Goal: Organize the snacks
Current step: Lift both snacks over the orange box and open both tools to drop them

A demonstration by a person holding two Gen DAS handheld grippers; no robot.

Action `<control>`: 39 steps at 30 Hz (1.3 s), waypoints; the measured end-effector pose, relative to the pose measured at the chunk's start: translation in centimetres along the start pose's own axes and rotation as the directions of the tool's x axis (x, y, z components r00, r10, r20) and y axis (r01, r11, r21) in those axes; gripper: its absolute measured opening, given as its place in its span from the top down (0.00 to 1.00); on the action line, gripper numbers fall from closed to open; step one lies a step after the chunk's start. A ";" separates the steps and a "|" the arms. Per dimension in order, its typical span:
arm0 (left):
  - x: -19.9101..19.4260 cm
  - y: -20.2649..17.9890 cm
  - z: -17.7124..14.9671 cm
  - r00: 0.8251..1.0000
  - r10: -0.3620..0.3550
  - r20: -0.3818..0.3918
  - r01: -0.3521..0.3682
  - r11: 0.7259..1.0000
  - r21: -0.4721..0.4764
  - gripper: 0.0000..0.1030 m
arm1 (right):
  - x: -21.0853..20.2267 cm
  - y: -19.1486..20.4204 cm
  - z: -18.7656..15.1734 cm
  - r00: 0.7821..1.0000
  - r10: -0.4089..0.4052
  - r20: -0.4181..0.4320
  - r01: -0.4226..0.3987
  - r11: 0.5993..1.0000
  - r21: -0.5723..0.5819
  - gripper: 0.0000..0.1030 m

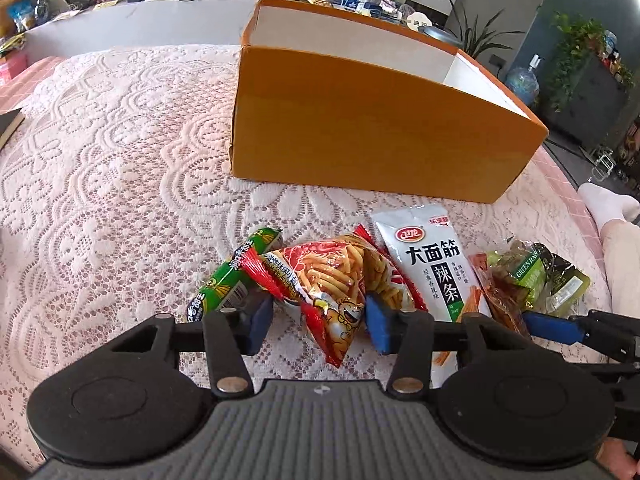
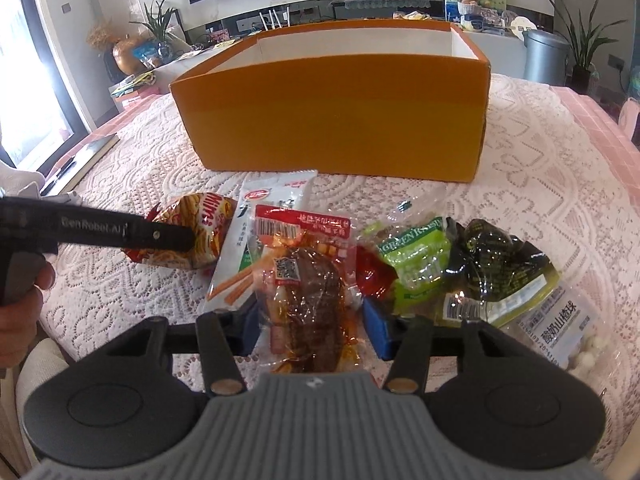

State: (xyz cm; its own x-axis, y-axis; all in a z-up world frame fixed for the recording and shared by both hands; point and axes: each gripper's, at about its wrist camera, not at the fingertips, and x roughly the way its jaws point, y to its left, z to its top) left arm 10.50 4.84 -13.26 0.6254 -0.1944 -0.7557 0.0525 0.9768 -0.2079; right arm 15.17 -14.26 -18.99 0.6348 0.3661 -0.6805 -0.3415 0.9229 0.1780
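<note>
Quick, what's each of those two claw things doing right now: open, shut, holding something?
Left gripper: closed on the orange noodle snack bag.
Right gripper: closed on the clear pack of braised meat.

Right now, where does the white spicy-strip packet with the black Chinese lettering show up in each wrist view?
Left wrist view: the white spicy-strip packet lies right of centre, just right of the red noodle-snack bag between the left gripper fingers.
Right wrist view: the packet sits left of centre, partly under the clear braised-meat pack at the right gripper.
Shared landmark: the orange cardboard box stands behind it.
</note>
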 end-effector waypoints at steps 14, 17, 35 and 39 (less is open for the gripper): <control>-3.3 -0.8 -0.2 0.998 0.003 0.059 -0.002 1.000 -0.005 0.68 | -1.8 0.4 0.7 0.998 -0.035 0.050 0.035 0.999 0.001 0.56; -4.4 -1.2 0.0 0.996 0.004 0.086 -0.005 1.000 0.008 0.68 | -2.6 0.5 0.7 0.997 -0.028 0.068 0.028 1.000 0.006 0.93; -7.8 -2.7 1.6 0.987 -0.003 0.163 -0.007 0.998 0.063 0.70 | -6.7 0.5 2.6 0.983 -0.059 0.175 0.058 0.998 0.013 1.00; -8.2 -3.1 3.2 0.983 -0.005 0.181 -0.010 0.996 0.085 0.70 | -7.5 -0.1 4.4 0.977 -0.050 0.209 0.046 0.999 0.022 1.00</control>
State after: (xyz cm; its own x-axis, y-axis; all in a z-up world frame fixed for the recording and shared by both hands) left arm 7.74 3.66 -4.45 0.7561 -0.1801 -0.6292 0.1121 0.9828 -0.1466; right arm 13.47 -16.58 -10.78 0.7818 0.3365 -0.5250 -0.2964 0.9413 0.1619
